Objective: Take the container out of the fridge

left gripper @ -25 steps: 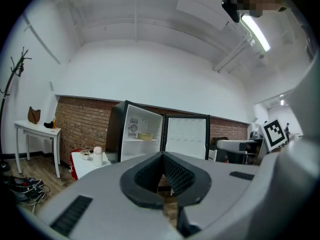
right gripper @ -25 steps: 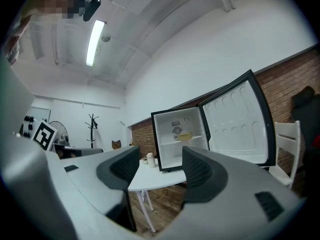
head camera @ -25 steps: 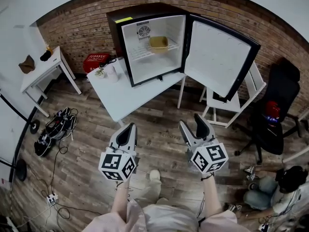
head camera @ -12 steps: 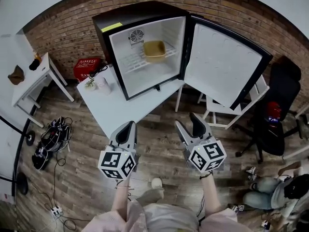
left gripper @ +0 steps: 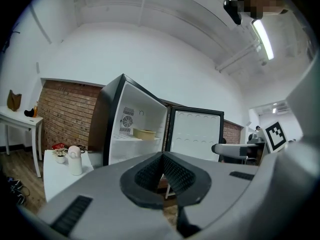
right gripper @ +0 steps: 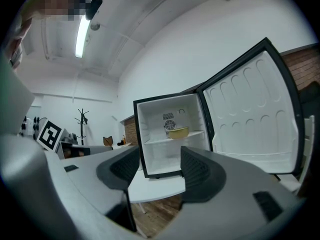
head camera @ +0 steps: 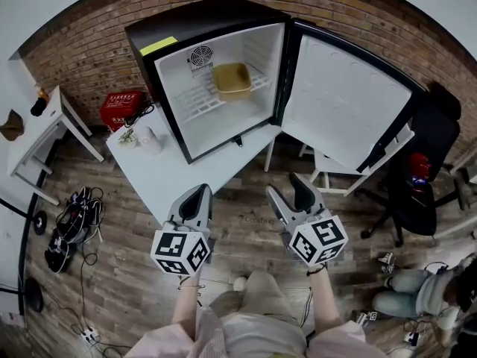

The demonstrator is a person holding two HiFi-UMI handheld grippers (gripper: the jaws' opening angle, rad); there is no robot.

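A small black fridge point(head camera: 149, 32) stands on a white table point(head camera: 179, 174) with its door point(head camera: 339, 95) swung wide to the right. Inside, a yellow container point(head camera: 231, 80) rests on the wire shelf; it also shows in the left gripper view point(left gripper: 144, 133) and the right gripper view point(right gripper: 178, 132). My left gripper point(head camera: 197, 199) hangs well short of the table, its jaws shut with nothing between them. My right gripper point(head camera: 295, 198) is beside it, open and empty.
A white flask point(head camera: 150, 140) and a small plant point(head camera: 128, 136) sit on the table left of the fridge. A red case point(head camera: 121, 107) lies behind. A white side table point(head camera: 37, 136) is far left, a black office chair point(head camera: 428, 162) right, cables point(head camera: 71, 215) on the wooden floor.
The view has drawn closer to the fridge, which now looks larger and sits further left. Both grippers keep the same pose and states.
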